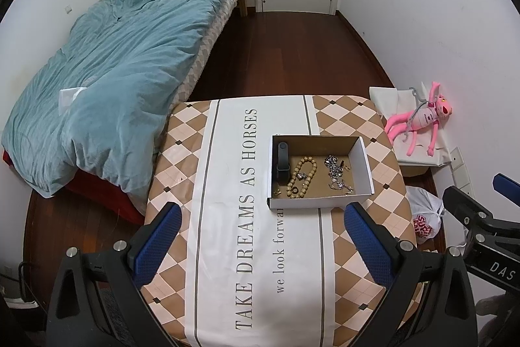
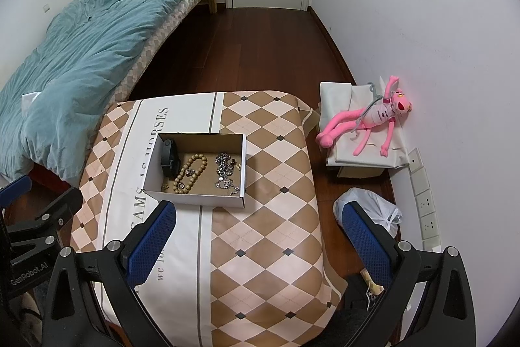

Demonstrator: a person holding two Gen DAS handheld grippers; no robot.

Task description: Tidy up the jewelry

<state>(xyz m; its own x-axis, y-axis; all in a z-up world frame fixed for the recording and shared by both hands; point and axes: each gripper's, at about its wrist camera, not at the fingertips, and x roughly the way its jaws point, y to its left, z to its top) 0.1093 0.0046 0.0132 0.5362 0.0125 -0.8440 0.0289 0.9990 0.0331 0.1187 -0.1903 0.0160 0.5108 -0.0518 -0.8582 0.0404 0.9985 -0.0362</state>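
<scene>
Left gripper and right gripper gape empty; jewelry box sits just ahead on table.

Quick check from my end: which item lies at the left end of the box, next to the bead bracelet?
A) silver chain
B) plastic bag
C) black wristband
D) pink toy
C: the black wristband lies along the left wall of the box, with the bead bracelet just right of it.
</scene>
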